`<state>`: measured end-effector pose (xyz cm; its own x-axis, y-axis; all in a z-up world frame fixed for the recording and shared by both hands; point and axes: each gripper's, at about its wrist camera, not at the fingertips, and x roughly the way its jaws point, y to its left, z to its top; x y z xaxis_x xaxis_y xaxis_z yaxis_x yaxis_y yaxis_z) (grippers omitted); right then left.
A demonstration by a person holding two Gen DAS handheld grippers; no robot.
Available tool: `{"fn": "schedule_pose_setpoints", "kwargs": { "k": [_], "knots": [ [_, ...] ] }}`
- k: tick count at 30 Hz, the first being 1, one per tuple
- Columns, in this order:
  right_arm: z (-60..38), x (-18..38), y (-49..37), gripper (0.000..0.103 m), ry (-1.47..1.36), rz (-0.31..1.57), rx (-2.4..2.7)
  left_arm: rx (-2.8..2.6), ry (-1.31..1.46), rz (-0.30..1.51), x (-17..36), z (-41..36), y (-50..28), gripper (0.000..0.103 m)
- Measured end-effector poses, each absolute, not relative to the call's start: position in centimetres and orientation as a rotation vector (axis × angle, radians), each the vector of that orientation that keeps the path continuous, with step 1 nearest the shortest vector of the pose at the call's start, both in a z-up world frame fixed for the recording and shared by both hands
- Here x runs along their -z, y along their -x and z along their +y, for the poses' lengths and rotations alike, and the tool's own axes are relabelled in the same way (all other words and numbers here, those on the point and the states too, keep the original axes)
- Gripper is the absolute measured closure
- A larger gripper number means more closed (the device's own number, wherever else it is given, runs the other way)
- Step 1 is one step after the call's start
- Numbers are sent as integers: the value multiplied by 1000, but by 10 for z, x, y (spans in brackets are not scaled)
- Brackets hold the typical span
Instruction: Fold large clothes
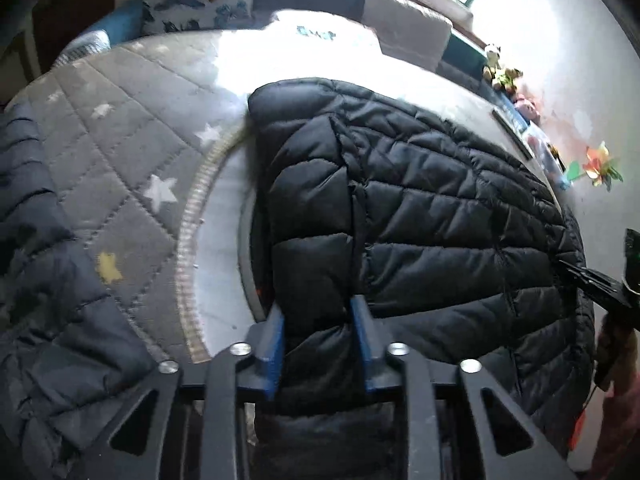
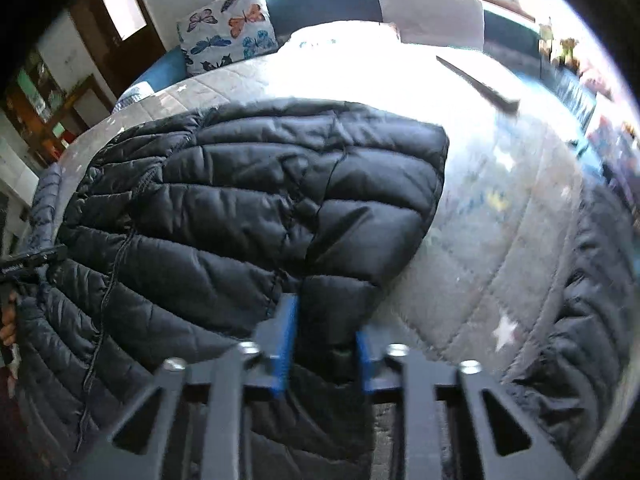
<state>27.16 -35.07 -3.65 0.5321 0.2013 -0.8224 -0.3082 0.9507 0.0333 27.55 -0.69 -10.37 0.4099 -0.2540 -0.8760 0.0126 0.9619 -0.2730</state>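
Sunlit and quilted, the bed [image 1: 132, 148] carries a grey cover with white and yellow stars, and a black puffer jacket [image 1: 420, 208] lies spread across it. From the left wrist view, the left gripper [image 1: 318, 320] has its blue pads pressed into a thick fold at the jacket's near edge, the padding bulging between them, so it is clamped on the jacket. In the right wrist view, the right gripper [image 2: 326, 328] likewise pinches a fold of the jacket [image 2: 260, 200] between its blue pads, at the near right corner of the garment. Each gripper shows at the edge of the other's view: the right one at the far right of the left view, the left one at the far left of the right view, with fingers of a hand [image 2: 8, 328] just below it. Beyond the left gripper, a second dark quilted garment [image 1: 44, 280] lies bunched on the cover to the left, apart from the jacket; the right view shows dark quilted fabric at its right edge too. Farther back, a butterfly pillow [image 2: 230, 28] leans at the head of the bed beside a pale cushion [image 2: 432, 12]. Along the wall beyond the jacket in the left view sit small toys [image 1: 504, 72] and a colourful pinwheel [image 1: 600, 164]. Bright window light washes out the far part of the cover.
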Motion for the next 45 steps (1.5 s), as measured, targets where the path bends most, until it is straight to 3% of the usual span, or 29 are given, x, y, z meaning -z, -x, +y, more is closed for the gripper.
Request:
{"fn": "schedule_pose_setpoints", "kwargs": {
  "k": [2, 11, 16, 19, 20, 22, 25, 31, 32, 34, 36, 45],
  "knots": [
    [-342, 25, -267, 87, 152, 929, -305, 141, 211, 1096, 94, -9, -267, 82],
    [-287, -34, -279, 88, 147, 738, -396, 78, 296, 933, 26, 34, -253, 85],
    [-261, -32, -321, 89, 135, 686, -404, -13, 280, 884, 10, 73, -273, 85],
    [-250, -11, -354, 88, 132, 733, -398, -53, 278, 955, 32, 98, -300, 84],
    [-249, 2, -365, 88, 102, 788, -401, -62, 284, 995, 44, 102, -307, 82],
    [-249, 27, -386, 77, 91, 876, -355, -84, 264, 1061, 66, 113, -315, 76],
    [-252, 39, -389, 74, 142, 914, -355, -91, 258, 1088, 79, 118, -313, 65],
    [-256, -5, -338, 71, 262, 884, -363, -88, 204, 1009, 34, 112, -290, 63],
    [-256, -11, -323, 69, 280, 879, -384, -72, 179, 991, 22, 104, -283, 57],
    [-251, -17, -296, 52, 302, 888, -448, -21, 144, 963, 4, 80, -261, 43],
    [-246, -15, -264, 46, 337, 900, -521, 42, 110, 956, -5, 59, -241, 41],
    [-211, 22, -112, 46, 536, 894, -838, 362, -74, 1013, 23, -64, -131, 40]
  ]
}}
